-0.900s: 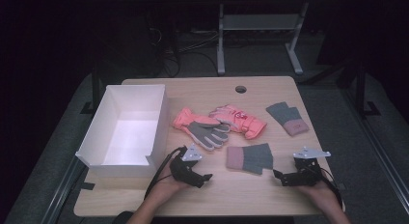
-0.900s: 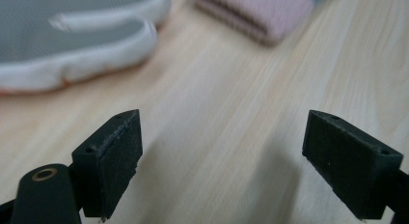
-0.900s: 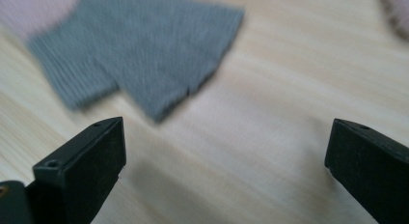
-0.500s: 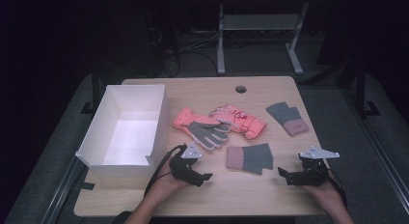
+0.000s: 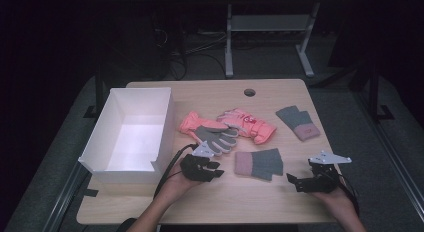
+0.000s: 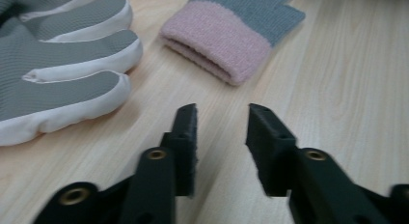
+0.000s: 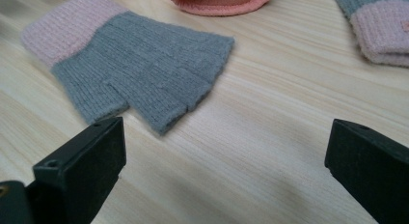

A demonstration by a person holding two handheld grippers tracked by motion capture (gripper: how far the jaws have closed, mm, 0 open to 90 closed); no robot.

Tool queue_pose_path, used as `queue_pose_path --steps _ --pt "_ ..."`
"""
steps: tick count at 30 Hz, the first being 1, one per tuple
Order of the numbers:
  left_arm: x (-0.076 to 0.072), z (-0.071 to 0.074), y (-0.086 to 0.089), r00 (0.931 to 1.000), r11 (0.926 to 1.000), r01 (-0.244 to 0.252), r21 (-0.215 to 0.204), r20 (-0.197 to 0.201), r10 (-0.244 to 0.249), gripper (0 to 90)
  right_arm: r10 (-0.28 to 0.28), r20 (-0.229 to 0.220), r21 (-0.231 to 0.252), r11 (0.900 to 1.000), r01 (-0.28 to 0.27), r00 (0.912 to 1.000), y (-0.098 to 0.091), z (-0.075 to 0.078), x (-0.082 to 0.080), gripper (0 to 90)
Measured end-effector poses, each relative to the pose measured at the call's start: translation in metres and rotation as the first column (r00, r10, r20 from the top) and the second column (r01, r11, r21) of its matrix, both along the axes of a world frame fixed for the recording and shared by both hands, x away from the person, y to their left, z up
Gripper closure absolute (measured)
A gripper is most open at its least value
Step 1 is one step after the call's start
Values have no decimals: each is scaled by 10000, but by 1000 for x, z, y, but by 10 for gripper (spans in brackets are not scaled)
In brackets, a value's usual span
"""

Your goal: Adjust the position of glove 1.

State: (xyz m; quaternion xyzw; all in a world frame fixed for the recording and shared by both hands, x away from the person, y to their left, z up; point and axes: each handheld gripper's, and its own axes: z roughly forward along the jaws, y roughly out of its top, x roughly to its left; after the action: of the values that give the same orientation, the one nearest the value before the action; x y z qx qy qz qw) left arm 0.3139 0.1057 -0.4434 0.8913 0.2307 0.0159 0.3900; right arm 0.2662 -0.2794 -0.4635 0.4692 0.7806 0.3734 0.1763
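The left tongs (image 5: pixel 212 169) are resting low over the table (image 5: pixel 260 202), just beside the near grey-and-pink mitten (image 5: pixel 260 163), and compared w/ the frame approx. a second ago they are sitting a bit lower and nearer to the person. Their jaws are standing narrow but not shut, a gap between them, nothing inside. In the left gripper view the left tongs (image 6: pixel 222 137) are pointing at the pink cuff of this mitten (image 6: pixel 231 35), w/ the grey-and-white glove (image 6: pixel 58 74) lying at the left; mitten and tongs are apart, not touching.

The right tongs (image 5: pixel 295 181) are now more to the right and closer to the table edge vs. the earlier frames. Their jaws are standing wide, holding nothing. In the right gripper view the right tongs (image 7: pixel 226 171) are facing the grey finger end of the same mitten (image 7: pixel 130 64), which is lying flat on the wood, apart from the jaws.

The things themselves are lying as before: the 2nd grey-and-pink mitten (image 5: pixel 297 122) farther at the right, the pink gloves (image 5: pixel 240 123) in the middle, the white box (image 5: pixel 131 134) at the left side.
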Motion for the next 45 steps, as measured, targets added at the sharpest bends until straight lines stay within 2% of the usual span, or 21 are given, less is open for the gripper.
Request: queue_pose_path --steps 2,3,5,9,13,14,16,19,23,31,34,35,40,45 --pt "2 1 0 9999 9999 143 71 -75 -143 790 7 -26 -34 10000 -8 10000 0 0 0 5" --pt "2 2 -1 9997 9999 127 -9 -229 -127 790 37 -110 -70 10000 -38 9999 0 0 0 5" --pt "4 6 -4 9993 9996 260 -83 -260 -262 896 59 -211 -21 10000 -60 9998 1 0 1 5" --pt "6 10 -9 9985 9984 548 145 -67 -547 897 122 -186 5 9999 -122 9998 3 1 1 5" --pt "9 12 -19 9970 9970 767 128 26 -767 897 73 -202 38 10000 -72 9998 3 1 0 5" --pt "10 12 -22 9964 9963 849 112 -30 -849 897 63 -202 28 10000 -62 9998 2 1 0 5" --pt "14 12 -29 9944 9942 1038 297 181 -1044 897 60 -175 56 10000 -59 9998 1 1 -1 5" --pt "22 12 -41 9933 9930 1148 282 135 -1152 896 32 -204 97 9999 -30 9998 0 1 0 5" --pt "33 11 -55 9931 9931 1161 172 129 -1163 896 157 -113 118 9998 -155 9998 2 2 -1 5" --pt "52 4 -79 9926 9926 1149 392 343 -1163 895 258 -237 172 9995 -254 9994 1 0 -2 6" --pt "60 0 -84 9938 9939 1011 446 417 -1030 893 255 -215 184 9995 -251 9994 1 0 -2 6" --pt "65 -4 -86 9949 9940 938 559 330 -957 895 242 -219 136 9996 -239 9995 1 -1 -2 6" --pt "66 -11 -87 9954 9933 952 651 -10 -953 897 227 -179 135 9997 -225 9996 0 0 -3 6" --pt "57 -9 -83 9940 9903 1091 865 -29 -1093 897 110 -149 172 9998 -108 9998 -3 0 -4 6"
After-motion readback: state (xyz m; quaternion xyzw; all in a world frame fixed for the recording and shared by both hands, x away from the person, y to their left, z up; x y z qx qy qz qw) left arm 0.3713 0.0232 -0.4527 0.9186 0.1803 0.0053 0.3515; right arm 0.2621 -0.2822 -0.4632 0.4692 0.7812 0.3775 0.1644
